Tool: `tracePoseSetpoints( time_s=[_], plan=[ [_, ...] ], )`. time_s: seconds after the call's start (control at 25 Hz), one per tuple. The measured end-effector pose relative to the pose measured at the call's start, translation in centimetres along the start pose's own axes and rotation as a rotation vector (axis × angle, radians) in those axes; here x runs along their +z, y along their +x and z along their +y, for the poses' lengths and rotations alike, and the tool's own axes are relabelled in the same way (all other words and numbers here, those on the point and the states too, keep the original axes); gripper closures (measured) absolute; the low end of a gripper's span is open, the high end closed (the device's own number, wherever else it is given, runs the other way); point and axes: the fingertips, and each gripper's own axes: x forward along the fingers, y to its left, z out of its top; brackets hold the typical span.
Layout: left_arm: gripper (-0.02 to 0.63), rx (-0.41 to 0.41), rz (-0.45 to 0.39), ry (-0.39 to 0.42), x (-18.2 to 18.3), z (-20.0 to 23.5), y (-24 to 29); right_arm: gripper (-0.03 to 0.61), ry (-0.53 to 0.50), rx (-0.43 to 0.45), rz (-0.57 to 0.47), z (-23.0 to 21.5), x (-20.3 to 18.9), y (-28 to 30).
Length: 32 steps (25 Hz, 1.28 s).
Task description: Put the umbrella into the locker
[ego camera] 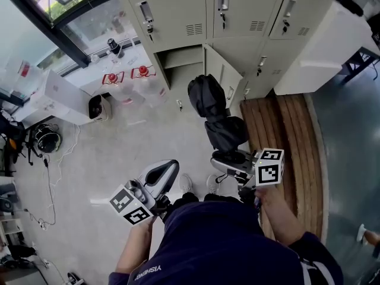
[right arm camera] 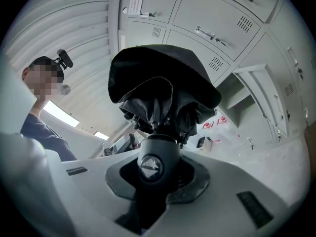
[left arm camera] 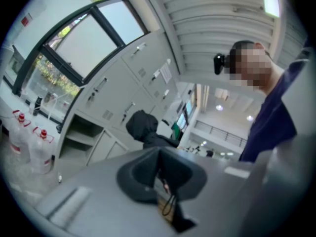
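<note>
A black folded umbrella (ego camera: 217,114) sticks out ahead of my right gripper (ego camera: 228,158), whose jaws are shut on its round handle (right arm camera: 157,164). Its bunched canopy (right arm camera: 158,83) fills the middle of the right gripper view. It points toward the grey lockers, where one low compartment (ego camera: 181,58) stands open with its door (ego camera: 222,70) swung to the right. The same open locker (right arm camera: 237,90) shows to the right of the canopy. My left gripper (ego camera: 168,168) is held lower left, away from the umbrella, its dark jaws (left arm camera: 159,174) together with nothing between them. The umbrella (left arm camera: 140,127) shows beyond it.
Large water bottles with red caps (ego camera: 124,79) stand on the floor left of the open locker, beside a small white appliance (ego camera: 95,107). A wooden bench (ego camera: 285,141) runs along the right. A white table (ego camera: 332,40) stands at the upper right, cables and a fan (ego camera: 47,138) at the left.
</note>
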Motion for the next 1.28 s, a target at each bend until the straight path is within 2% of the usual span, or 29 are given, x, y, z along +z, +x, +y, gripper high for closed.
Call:
tracePoseSetpoints(
  time_s=[0.44, 0.68, 1.0, 1.28],
  plan=[
    [0.614, 0.038, -0.013, 0.011, -0.2, -0.3, 1.0, 0.495, -0.015, -0.076, 0.055, -3.1, -0.1, -0.9],
    [0.614, 0.057, -0.002, -0.008, -0.7, 1.1, 1.3, 0.495, -0.010, -0.109, 0.082, -4.8, 0.1, -0.7],
    [0.614, 0.041, -0.006, -0.048, 0.0, 5.2, 2.9, 0.496, 0.022, -0.174, 0.129, -8.5, 1.1, 1.2],
    [0.614, 0.008, 0.019, -0.083, 2.1, 12.7, 4.6, 0.495, 0.046, -0.274, 0.166, -14.1, 3.9, 5.4]
  ],
)
